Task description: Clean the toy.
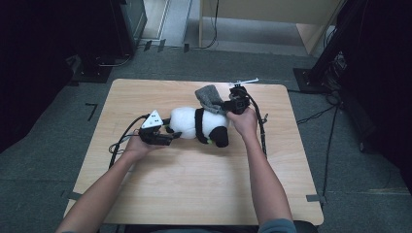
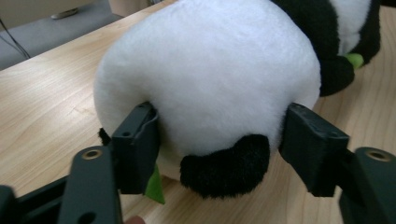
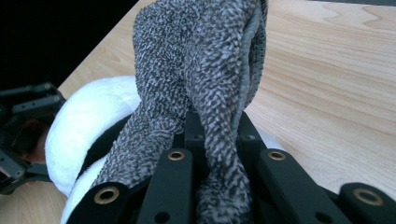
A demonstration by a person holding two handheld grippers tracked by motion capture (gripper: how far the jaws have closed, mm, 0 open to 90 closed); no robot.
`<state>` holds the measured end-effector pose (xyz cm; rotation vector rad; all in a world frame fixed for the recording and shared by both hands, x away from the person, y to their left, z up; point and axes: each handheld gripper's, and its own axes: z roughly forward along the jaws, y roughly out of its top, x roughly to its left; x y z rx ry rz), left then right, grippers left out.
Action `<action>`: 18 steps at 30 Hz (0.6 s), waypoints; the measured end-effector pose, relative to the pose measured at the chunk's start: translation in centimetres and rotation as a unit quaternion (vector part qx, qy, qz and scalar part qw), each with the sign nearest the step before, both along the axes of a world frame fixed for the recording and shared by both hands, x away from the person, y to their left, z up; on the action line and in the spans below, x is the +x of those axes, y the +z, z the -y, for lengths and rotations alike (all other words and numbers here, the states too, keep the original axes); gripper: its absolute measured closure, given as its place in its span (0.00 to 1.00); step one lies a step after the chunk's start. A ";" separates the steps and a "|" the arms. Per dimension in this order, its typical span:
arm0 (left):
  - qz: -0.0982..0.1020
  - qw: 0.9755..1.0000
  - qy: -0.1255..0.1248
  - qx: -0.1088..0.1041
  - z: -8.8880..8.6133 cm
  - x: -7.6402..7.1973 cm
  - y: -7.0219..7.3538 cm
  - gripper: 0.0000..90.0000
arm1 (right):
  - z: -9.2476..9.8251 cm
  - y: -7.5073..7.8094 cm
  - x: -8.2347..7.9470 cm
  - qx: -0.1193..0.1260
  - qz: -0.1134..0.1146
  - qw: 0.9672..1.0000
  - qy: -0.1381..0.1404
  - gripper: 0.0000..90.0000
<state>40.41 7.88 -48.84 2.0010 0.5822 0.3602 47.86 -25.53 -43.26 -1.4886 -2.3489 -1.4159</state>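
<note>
Forearms come in from the near edge of the table (image 1: pixel 145 189), one hand on each tool. Left gripper (image 1: pixel 167 137) lies low at the rear of a plush panda (image 1: pixel 199 124) — in the left gripper view its two black jaws stand either side of the white rump (image 2: pixel 210 79), the left pad pressed into the fur, the right pad touching or just shy of it. Cannot tell how firm the squeeze is; reads as a steadying hold on the toy more than a hard clamp. A small green tag (image 2: pixel 155 186) shows under the body beside the left jaw.

Right gripper (image 1: pixel 228 106) sits at the far side of the panda, jaws drawn tight together on a grey knit cloth (image 3: pixel 201 84) — the fabric is pinched between the pads and rises in a fold above them. In the high view the cloth (image 1: pixel 209 97) is lifted just above and behind the panda's head end, touching or nearly touching the white fur.

Panda lies on its side near the middle of the table, black limbs toward the person, black band across the body.

Progress, as judged from this:
- done — toy held in place at the rear; cloth picked up and brought to the toy
- left — cloth is not yet spread over or fitted on the panda; whether it is a cover, hat or garment cannot be told
- reads as early-to-middle, the fitting itself not begun
</note>
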 end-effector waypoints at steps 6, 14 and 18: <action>-0.029 1.000 0.007 0.010 0.4 -0.5 0.4 0.65 | 0.6 0.3 -0.2 0.033 -0.007 0.999 -0.009 0.90; -0.132 0.991 0.000 -0.025 0.5 -1.4 2.8 0.73 | 1.3 3.1 -1.7 0.053 0.007 0.998 -0.025 0.90; -0.169 0.985 -0.001 -0.030 0.7 -2.5 4.4 0.73 | 1.6 5.7 -3.9 0.057 0.034 0.998 -0.007 0.90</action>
